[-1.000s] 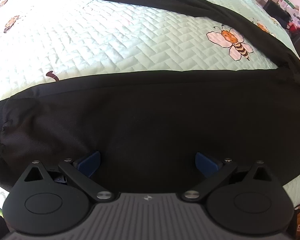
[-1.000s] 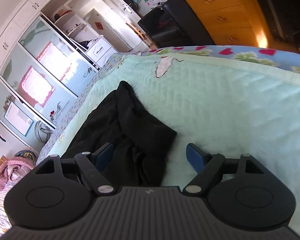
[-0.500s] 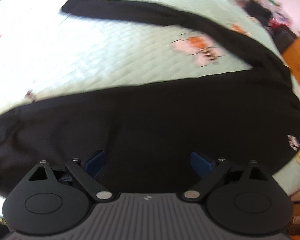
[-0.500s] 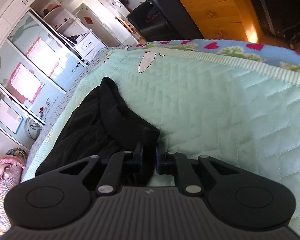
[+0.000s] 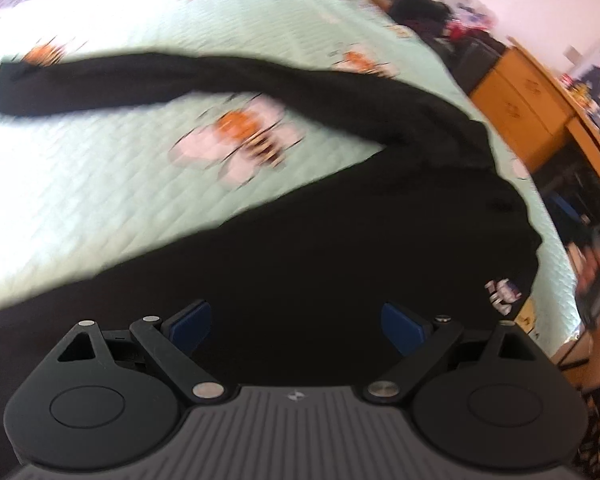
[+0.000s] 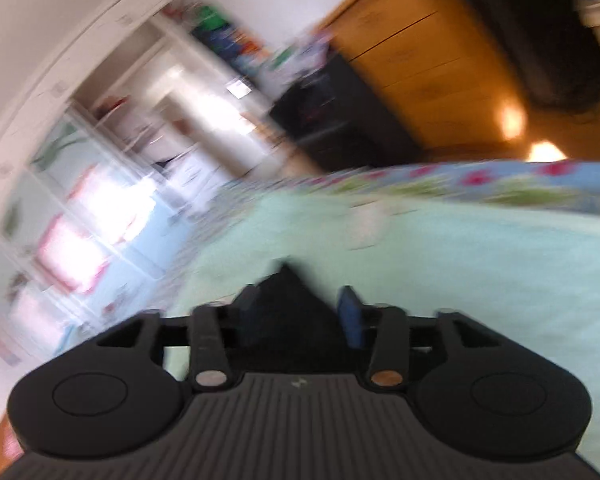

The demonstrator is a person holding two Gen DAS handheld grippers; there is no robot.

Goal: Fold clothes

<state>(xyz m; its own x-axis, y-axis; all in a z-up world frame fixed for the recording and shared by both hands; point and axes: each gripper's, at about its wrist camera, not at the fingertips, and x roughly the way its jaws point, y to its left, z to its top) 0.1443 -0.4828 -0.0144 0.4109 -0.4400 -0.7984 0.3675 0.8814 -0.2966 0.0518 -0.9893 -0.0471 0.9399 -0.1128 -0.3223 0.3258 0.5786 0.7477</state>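
A black garment (image 5: 340, 240) lies spread on a mint quilted bed (image 5: 80, 200), one sleeve (image 5: 100, 76) stretched to the far left. The left tongs (image 5: 296, 322) hang wide above it, gripping nothing. The right tongs (image 6: 300, 312) are opening, a bunch of black cloth between the pads.

Left gripper (image 5: 296, 322) agape; right gripper (image 6: 300, 310) opening.

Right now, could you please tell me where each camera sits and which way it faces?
Left wrist: on the left hand-held gripper, angled down at the black garment on the mint quilt; jaws wide.
Right wrist: on the right hand-held gripper, facing the room; jaws opening, black cloth between.
Shared: garment, quilt, wooden dresser.
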